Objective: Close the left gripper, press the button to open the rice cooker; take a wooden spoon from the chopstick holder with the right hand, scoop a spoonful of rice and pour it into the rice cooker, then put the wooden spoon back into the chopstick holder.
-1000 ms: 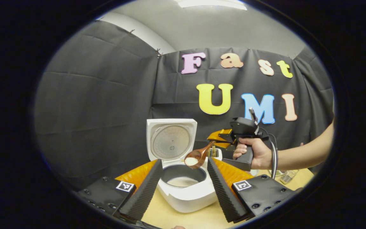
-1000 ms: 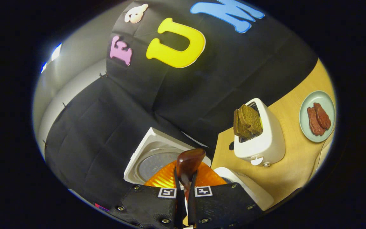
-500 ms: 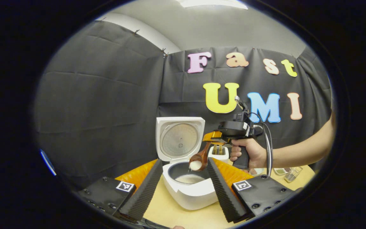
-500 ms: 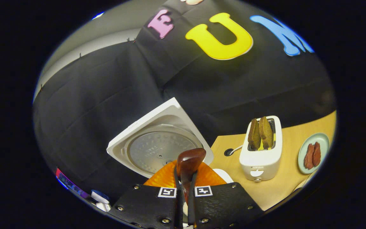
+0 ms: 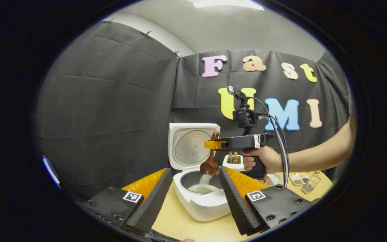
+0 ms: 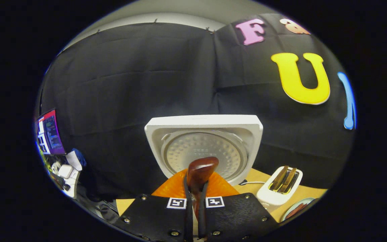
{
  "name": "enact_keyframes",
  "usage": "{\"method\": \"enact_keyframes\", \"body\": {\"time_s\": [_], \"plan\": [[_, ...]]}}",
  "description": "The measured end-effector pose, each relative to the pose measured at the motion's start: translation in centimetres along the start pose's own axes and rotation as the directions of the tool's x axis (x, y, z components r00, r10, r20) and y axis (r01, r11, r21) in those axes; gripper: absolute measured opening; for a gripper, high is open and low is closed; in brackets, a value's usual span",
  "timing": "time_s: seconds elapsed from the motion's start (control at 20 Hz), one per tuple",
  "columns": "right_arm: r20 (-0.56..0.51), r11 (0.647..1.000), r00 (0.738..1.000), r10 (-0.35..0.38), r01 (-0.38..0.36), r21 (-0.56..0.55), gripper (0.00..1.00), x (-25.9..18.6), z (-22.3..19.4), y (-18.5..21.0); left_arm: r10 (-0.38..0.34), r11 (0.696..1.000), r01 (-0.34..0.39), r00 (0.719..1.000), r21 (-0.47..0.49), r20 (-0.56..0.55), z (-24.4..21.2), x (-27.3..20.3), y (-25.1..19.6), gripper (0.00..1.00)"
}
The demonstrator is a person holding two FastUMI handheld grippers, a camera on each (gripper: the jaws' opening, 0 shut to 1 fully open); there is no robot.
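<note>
The white rice cooker (image 5: 200, 205) stands on the wooden table with its lid (image 5: 192, 148) raised. Over its pot a wooden spoon (image 5: 210, 164) hangs almost upright, bowl down, and white rice streams from it into the pot. My right gripper (image 5: 212, 144), held in a hand, is shut on the spoon's handle just above the pot. In the right gripper view the handle's end (image 6: 199, 169) sticks up between the shut fingers of that gripper (image 6: 195, 193), facing the lid (image 6: 203, 148). My left gripper (image 5: 193, 198) is open, its fingers on either side of the cooker's front, holding nothing.
A white toaster (image 6: 278, 190) with bread slices stands right of the cooker, also behind the hand (image 5: 233, 160). A plate's rim (image 6: 296, 209) lies beside it. Small dishes (image 5: 297, 178) and a glass (image 5: 311, 184) sit at the table's right. A monitor (image 6: 49, 131) stands far left.
The right gripper has rolled over and risen, swinging the spoon from level to bowl-down. The rice that lay in the spoon now falls into the pot. The left gripper stays open.
</note>
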State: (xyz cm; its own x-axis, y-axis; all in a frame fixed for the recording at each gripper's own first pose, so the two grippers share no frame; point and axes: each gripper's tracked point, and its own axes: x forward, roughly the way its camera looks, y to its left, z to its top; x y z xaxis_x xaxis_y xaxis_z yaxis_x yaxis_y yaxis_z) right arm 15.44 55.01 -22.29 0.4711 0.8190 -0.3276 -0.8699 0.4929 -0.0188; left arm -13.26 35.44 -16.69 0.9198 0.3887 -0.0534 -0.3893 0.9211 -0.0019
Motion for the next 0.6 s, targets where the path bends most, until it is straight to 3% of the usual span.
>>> {"method": "enact_keyframes", "body": {"time_s": [0.15,0.3,0.45,0.6], "plan": [[0.030,0.997,0.999,0.030,-0.027,-0.076,0.07,-0.9,0.9,1.3,0.023,1.000,-0.023,1.000,-0.003,-0.004,-0.3,-0.5,0.5,0.97],[0.059,0.996,0.998,0.039,-0.034,-0.078,0.06,-1.6,1.9,1.5,0.031,0.999,-0.031,1.000,-0.011,-0.002,-0.2,-0.9,0.5,0.99],[0.087,1.000,0.996,0.029,-0.029,-0.001,0.07,-2.2,2.8,0.8,0.032,0.999,-0.032,0.999,-0.002,-0.001,0.2,-1.2,0.4,0.99],[0.141,0.988,0.990,-0.010,-0.012,0.153,0.07,-4.2,5.0,-1.4,0.024,1.000,-0.024,1.000,-0.005,0.004,0.7,-1.5,-0.4,0.99]]}}
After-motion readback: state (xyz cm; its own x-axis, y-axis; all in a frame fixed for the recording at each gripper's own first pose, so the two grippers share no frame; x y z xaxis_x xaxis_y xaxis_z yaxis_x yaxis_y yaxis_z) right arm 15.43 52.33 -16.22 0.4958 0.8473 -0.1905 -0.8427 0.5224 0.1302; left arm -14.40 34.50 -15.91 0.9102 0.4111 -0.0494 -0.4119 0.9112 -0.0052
